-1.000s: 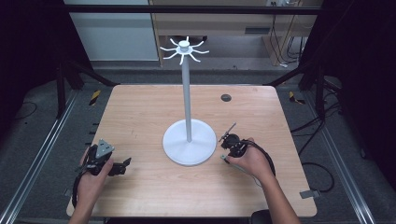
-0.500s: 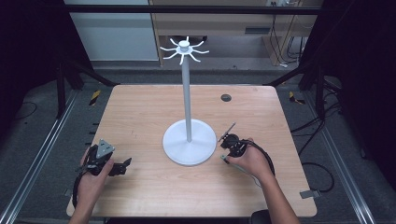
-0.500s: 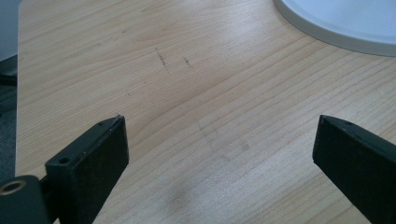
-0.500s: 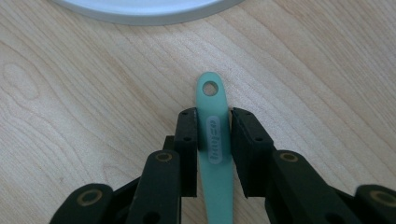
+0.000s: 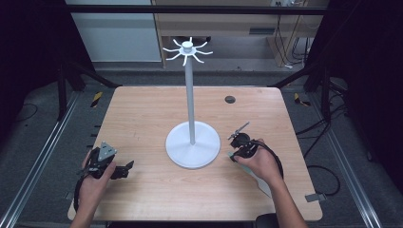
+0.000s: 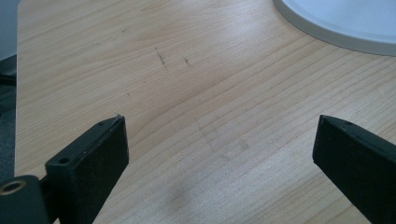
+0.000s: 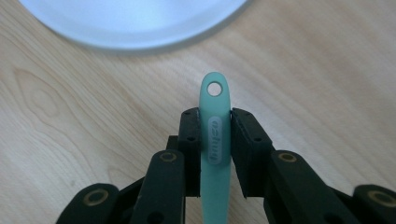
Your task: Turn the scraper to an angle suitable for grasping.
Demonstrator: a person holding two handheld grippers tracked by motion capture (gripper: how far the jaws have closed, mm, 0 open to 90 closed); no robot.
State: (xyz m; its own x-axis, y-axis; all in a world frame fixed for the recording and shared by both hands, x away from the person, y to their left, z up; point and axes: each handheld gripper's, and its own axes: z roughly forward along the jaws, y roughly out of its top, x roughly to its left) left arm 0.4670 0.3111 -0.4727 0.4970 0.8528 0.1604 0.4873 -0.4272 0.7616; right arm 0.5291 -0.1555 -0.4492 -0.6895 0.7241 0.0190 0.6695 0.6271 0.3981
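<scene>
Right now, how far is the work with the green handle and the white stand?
Done: the right gripper has just been closing, its jaws now against the green handle with a hole at its end, low over the table. In hand: that grip. Left, probably: hanging it on the white stand. The left gripper waits open.

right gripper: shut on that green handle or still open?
Shut on it. In the right gripper view both pads of the right gripper press the mint-green handle; its holed end sticks out beyond them.
</scene>
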